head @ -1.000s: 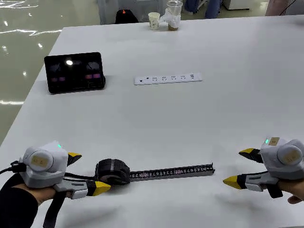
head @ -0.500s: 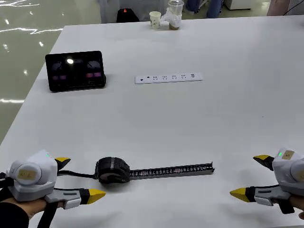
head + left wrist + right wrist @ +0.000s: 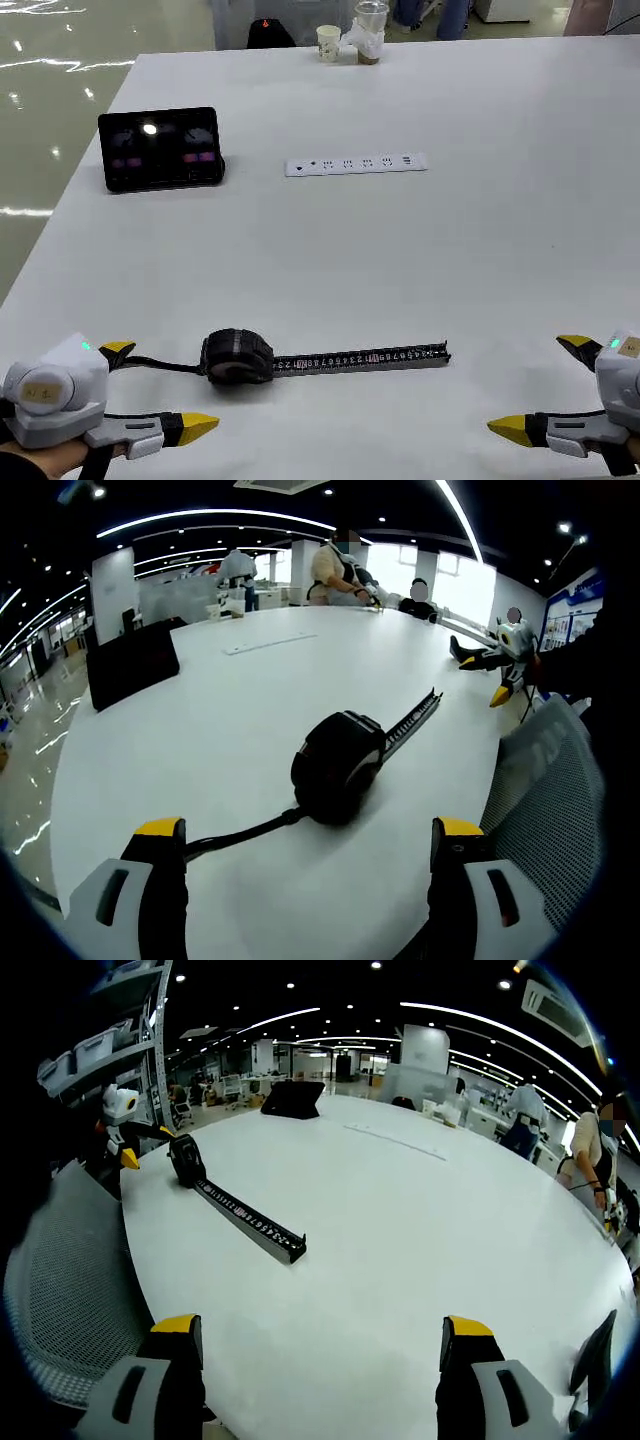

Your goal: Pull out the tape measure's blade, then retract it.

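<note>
The tape measure (image 3: 237, 357) lies on the white worktop (image 3: 420, 250) close to its near edge, toward the near left corner. Its dark round case rests flat, and its blade (image 3: 365, 358) is drawn out along the near edge, pointing right, numbers up. The blade's hooked tip lies on the surface about midway along that edge. A thin black strap (image 3: 160, 364) trails from the case's left side.

The left gripper (image 3: 160, 386) sits at the near left corner with its jaws spread wide and nothing between them. The case is just to the right of its farther yellow fingertip and apart from both tips. The strap's end reaches up to that farther tip; whether the two touch cannot be told. In the left gripper view the case sits ahead on the line between the two jaws, clear of both, with the blade running away behind it.

The right gripper (image 3: 540, 386) is near the near right corner, released as well, jaws wide and empty. It is well apart from the blade's tip, with bare worktop between them. In the right gripper view the tip lies ahead and left of the jaws, and the case is farther off at the blade's other end.

A dark tablet (image 3: 160, 150) stands near the left edge, a white power strip (image 3: 355, 164) lies mid-worktop, and cups (image 3: 327, 43) stand at the far edge.
</note>
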